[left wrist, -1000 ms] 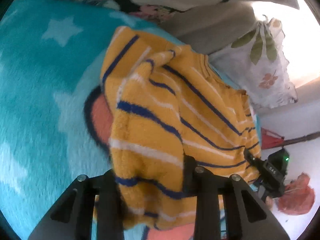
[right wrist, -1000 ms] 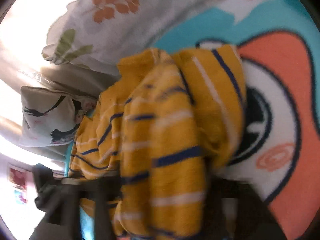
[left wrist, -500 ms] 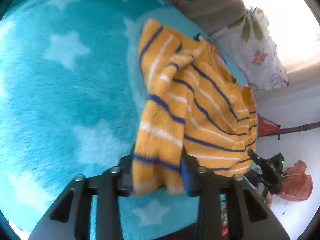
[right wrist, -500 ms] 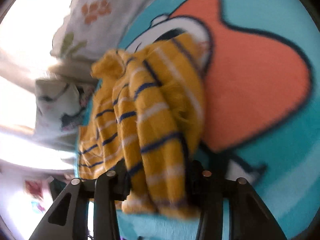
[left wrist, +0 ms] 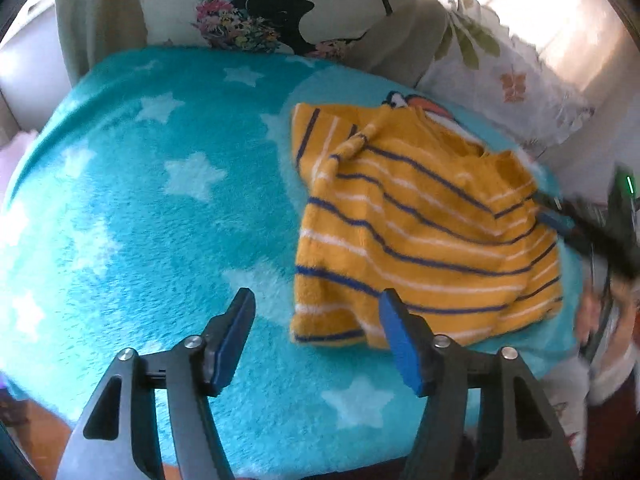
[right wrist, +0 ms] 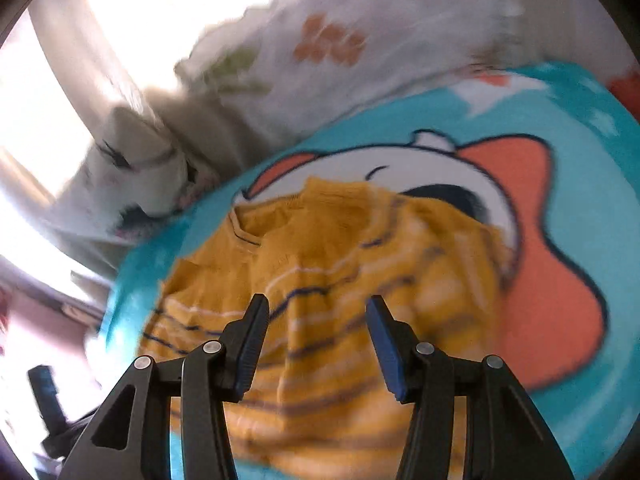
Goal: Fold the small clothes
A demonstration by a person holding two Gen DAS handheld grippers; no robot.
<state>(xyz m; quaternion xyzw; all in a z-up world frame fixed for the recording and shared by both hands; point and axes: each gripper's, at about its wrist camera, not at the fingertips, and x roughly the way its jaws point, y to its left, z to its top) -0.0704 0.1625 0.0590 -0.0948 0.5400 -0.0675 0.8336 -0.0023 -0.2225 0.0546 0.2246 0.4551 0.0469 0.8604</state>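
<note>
Bare turquoise blanket (left wrist: 140,216) lies free left of and near the yellow striped garment (left wrist: 420,232), while pillows (left wrist: 280,4) and a floral cushion (left wrist: 508,76) block the far and right edges.

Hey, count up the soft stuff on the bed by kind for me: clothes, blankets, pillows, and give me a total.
Clothes: 1, the yellow striped top
Blankets: 1, the teal star blanket
Pillows: 2, the silhouette print pillow and the leaf print pillow
Total: 4
</note>
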